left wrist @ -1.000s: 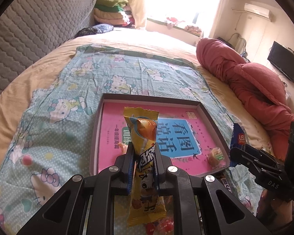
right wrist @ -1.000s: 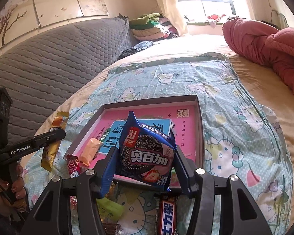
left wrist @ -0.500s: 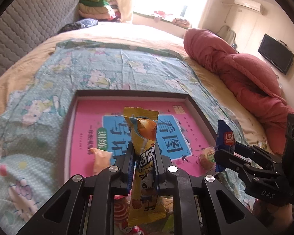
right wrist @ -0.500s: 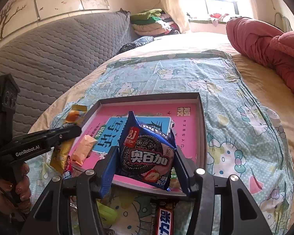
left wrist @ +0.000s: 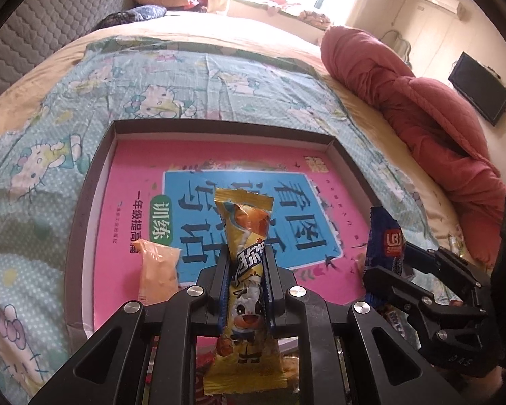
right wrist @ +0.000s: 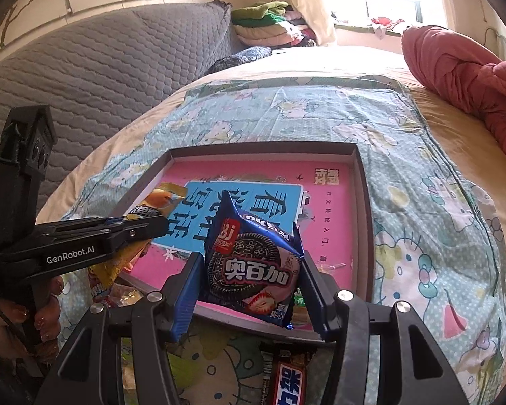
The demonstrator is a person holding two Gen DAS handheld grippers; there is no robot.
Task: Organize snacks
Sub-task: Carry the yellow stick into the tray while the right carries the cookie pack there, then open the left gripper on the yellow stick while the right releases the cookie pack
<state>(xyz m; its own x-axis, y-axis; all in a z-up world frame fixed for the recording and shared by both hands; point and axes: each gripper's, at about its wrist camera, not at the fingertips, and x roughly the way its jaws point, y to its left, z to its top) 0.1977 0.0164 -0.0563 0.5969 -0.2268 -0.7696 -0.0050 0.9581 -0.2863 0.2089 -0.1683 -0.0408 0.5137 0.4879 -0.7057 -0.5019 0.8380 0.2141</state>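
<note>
My left gripper (left wrist: 247, 260) is shut on a long yellow snack packet (left wrist: 248, 290) and holds it upright over the near edge of a shallow dark box (left wrist: 94, 182) lined with a pink book. My right gripper (right wrist: 251, 270) is shut on a blue cookie packet (right wrist: 253, 266), held over the box's near right part (right wrist: 362, 202). The cookie packet shows at the right in the left wrist view (left wrist: 386, 243). The left gripper shows at the left in the right wrist view (right wrist: 151, 227). A peach sachet (left wrist: 158, 270) lies inside the box.
The box sits on a teal cartoon sheet (left wrist: 151, 77) on a bed. Loose snacks lie in front of the box, among them a chocolate bar (right wrist: 288, 381). A red quilt (left wrist: 421, 108) is heaped to the right. A grey headboard (right wrist: 101, 67) stands at the left.
Both grippers have moved forward toward the box with their packets still held. The left gripper has come in from the box's left side to over its near edge.
</note>
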